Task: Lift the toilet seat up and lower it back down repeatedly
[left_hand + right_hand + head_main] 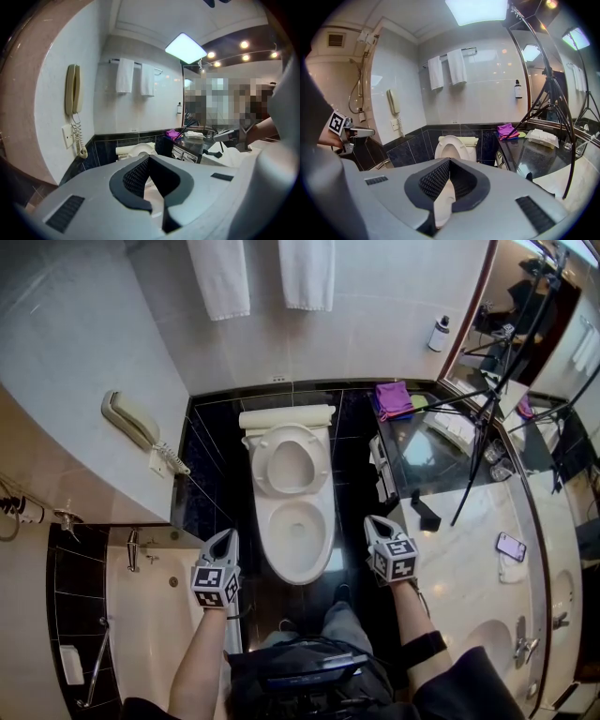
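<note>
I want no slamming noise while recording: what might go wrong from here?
The toilet seat stands raised and neither gripper touches it; tipped forward carelessly, it may slam onto the bowl. The right gripper has shut fingers, so it might slip off the smooth rim. The tripod near that gripper may get knocked.

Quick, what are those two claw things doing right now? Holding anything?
Left gripper: jaws closed, holding nothing.
Right gripper: jaws closed, holding nothing.

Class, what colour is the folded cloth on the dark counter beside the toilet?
The cloth is purple, clearest in the head view.
</note>
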{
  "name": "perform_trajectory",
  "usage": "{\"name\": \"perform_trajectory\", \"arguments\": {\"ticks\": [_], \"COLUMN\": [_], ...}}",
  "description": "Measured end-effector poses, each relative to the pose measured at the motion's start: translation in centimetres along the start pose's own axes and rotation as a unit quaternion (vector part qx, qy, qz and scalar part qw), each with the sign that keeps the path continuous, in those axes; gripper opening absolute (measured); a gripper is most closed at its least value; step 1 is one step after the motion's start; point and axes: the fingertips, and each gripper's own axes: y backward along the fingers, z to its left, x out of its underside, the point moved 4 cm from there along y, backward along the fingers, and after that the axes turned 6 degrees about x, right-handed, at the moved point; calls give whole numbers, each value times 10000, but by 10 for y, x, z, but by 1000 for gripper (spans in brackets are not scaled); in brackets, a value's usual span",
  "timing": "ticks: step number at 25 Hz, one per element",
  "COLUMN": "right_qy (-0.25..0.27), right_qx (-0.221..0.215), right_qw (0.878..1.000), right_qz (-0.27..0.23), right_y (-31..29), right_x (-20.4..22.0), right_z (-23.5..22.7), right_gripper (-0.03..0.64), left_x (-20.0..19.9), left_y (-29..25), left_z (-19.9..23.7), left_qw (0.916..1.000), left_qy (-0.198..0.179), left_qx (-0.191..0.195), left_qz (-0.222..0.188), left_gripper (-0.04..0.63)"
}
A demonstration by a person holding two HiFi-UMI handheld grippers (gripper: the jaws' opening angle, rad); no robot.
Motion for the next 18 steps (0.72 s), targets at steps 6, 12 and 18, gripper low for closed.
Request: {"name": "perform_trajectory", "arguments": {"ticks": [6, 12, 18], "right_qy": [397, 799, 1103], "right_qx": [66, -36, -189], "right_qw": [9992, 9966, 9932], "right_qz": [42, 182, 320], "right_y": [-29, -83, -153], "right_x": [-10, -28, -34], "right_z": [-5, -9, -18], "right_gripper": [17, 72, 150], "left_x": [4, 4, 14], "left_y": [-25, -72, -127], "left_z": [1, 3, 4], "left_qw": [9999, 9997, 9991], "left_qy": [70, 82, 111], "left_qx": [5, 53, 88], "left_qz": [103, 222, 391], "left_gripper": [-5, -5, -5]}}
